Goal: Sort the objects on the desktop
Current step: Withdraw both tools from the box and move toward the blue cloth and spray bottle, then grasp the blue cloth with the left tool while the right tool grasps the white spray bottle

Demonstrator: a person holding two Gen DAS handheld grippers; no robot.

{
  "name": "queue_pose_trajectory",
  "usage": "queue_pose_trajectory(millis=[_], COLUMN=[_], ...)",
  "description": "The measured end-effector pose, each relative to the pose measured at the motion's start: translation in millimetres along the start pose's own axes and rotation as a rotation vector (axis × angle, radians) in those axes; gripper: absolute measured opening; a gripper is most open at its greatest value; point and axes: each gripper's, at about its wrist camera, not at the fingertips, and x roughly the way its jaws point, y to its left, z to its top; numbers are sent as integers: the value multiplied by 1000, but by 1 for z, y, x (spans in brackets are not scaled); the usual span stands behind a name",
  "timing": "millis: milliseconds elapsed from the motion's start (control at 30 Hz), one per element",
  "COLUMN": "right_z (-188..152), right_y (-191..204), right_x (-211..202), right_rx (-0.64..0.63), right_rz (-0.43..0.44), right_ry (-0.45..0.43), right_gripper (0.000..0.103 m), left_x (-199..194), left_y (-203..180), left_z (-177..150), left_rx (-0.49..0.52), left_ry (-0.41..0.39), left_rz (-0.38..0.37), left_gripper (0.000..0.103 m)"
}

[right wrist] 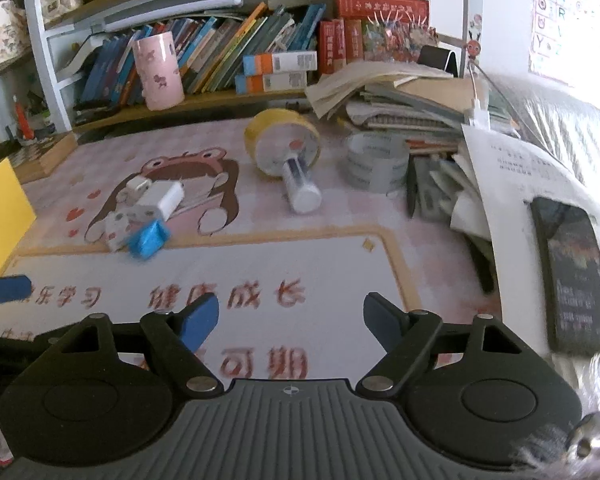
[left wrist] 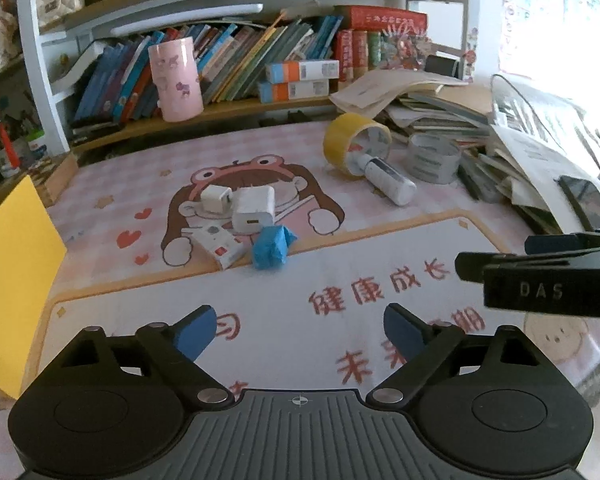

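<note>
A pink cartoon desk mat [left wrist: 284, 320] covers the desk below a messy bookshelf [left wrist: 228, 60]. On the mat, two white chargers [left wrist: 252, 208], a blue wad [left wrist: 270, 246], yellow tape [left wrist: 348, 140] and a white tube [left wrist: 388, 178] lie. The left gripper [left wrist: 300, 330] and right gripper [right wrist: 292, 320] are both wide apart, holding nothing.

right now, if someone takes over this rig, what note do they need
Left tool: open, empty, above the desk mat.
Right tool: open, empty, above the same mat.
Things: two white chargers, a small white box and a blue wad clustered mid-mat; yellow tape roll with a white tube poking from it; clear tape roll beside the paper pile.
Done: nothing visibly sorted.
Left: everything; the cluster is nearest.
</note>
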Motion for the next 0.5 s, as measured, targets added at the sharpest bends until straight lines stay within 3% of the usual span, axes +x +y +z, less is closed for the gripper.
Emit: queue_pose_trajectory(millis=[500], right_z=[52], right_y=[-16], right_x=[73], right_rx=[-109], right_rz=[58], right_ry=[-9], right_gripper=[66], left_x=[77], left_y=[1], left_z=[37], left_rx=[-22], left_ry=[49], left_rz=[73], left_gripper=[62])
